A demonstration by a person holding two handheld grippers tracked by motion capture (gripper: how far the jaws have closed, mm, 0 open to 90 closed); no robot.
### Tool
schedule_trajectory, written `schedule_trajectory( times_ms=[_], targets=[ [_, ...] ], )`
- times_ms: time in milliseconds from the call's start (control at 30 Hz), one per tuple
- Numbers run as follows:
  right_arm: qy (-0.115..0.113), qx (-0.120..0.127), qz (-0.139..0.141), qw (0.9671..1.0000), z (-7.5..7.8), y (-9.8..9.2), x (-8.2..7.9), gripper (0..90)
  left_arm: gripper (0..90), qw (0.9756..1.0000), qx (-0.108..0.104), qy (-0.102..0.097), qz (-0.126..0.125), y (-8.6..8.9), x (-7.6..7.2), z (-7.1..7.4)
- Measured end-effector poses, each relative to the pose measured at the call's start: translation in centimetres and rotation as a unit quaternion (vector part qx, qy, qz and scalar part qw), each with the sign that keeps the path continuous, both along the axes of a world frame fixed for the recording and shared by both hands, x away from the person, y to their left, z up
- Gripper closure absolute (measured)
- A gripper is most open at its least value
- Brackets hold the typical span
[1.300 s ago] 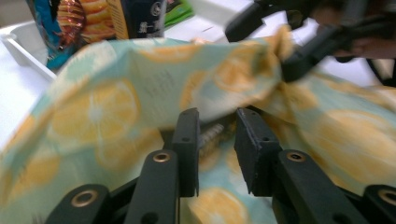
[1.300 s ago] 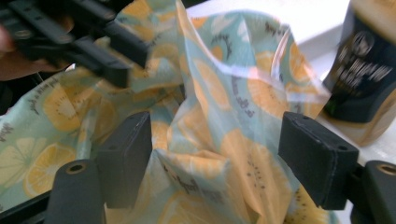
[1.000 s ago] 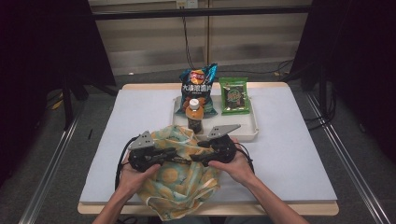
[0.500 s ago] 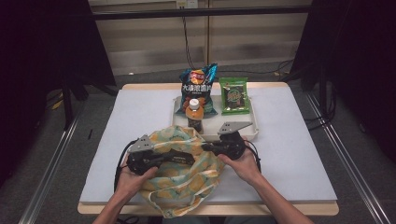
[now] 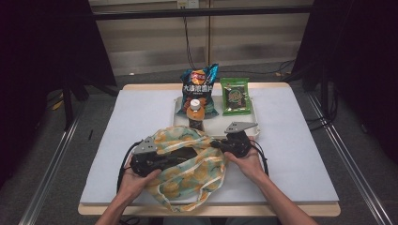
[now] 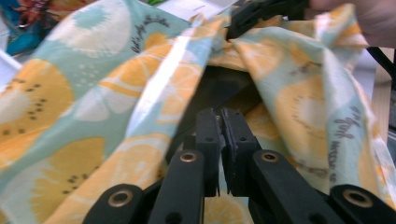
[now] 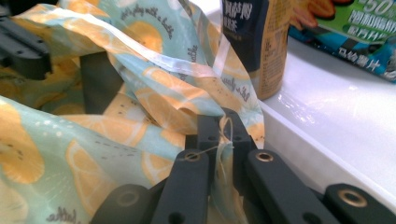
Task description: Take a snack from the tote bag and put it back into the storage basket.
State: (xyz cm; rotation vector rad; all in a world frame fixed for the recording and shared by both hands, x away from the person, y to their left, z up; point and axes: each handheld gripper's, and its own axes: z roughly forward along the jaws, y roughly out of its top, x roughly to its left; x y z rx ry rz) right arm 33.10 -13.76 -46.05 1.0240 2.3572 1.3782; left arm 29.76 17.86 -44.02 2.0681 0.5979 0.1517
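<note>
High view: right gripper (image 5: 220, 143) has just shut its jaws on the rim of the teal cloth bag w/ orange-slice print (image 5: 187, 171) and pulled it wider vs a sec ago. Left gripper (image 5: 176, 157) also pinches cloth. Bag mouth sits between both fingertips, likely ready for loading the amber drink bottle (image 5: 195, 115) beyond them.

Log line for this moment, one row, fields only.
left gripper: shut on fabric bag | right gripper: shut on bag rim | bag mouth: held apart | bottle, chips: on tray
</note>
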Motion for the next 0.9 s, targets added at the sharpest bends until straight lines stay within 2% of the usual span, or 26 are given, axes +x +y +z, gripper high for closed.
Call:
schedule_trajectory(
  times_ms=[67,133,267,400,433,500,633,733,800,833,900],
  targets=[
    [0.004,-0.008,0.003,1.0000,-0.4,0.2,0.1,88.5,85.3,1.0000,0.000,0.003,-0.002,-0.3,-0.2,0.0],
    [-0.001,-0.027,0.003,0.9996,-0.7,0.4,0.0,88.6,85.3,0.9999,0.003,0.003,-0.010,-0.4,-0.2,-0.1],
    [0.011,-0.035,0.000,0.9993,-1.7,0.0,-0.1,88.8,84.0,0.9998,0.007,0.005,-0.016,-0.7,-0.3,-0.3],
    [0.017,-0.039,0.010,0.9991,-2.4,0.0,-0.5,88.8,83.8,0.9996,0.014,0.006,-0.024,-1.0,-0.5,-0.5],
    [0.025,-0.032,0.020,0.9990,-2.8,0.1,-0.5,88.8,83.2,0.9995,0.011,0.009,-0.027,-1.2,-0.5,-0.6],
    [0.021,-0.048,0.031,0.9981,-2.9,0.5,-0.7,88.8,82.5,0.9995,0.014,0.009,-0.028,-1.2,-0.5,-0.6],
    [0.024,-0.057,0.042,0.9972,-3.0,0.7,-0.7,88.2,80.4,0.9992,0.012,0.015,-0.034,-1.6,-0.7,-0.7],
    [0.032,-0.051,0.031,0.9977,-2.8,0.5,-0.5,78.2,77.8,0.9990,0.009,0.015,-0.040,-1.9,-0.9,-0.7],
    [0.036,-0.032,0.020,0.9987,-2.3,-0.2,-0.5,69.6,75.8,0.9990,0.007,0.019,-0.040,-1.9,-1.0,-0.6],
    [0.029,-0.029,0.020,0.9989,-1.8,-0.5,-0.5,67.5,75.7,0.9990,0.004,0.017,-0.041,-2.0,-1.0,-0.6],
    [0.019,-0.015,0.013,0.9996,-0.6,-1.1,-0.8,57.6,75.4,0.9989,0.003,0.018,-0.044,-2.1,-1.1,-0.6]
  ],
)
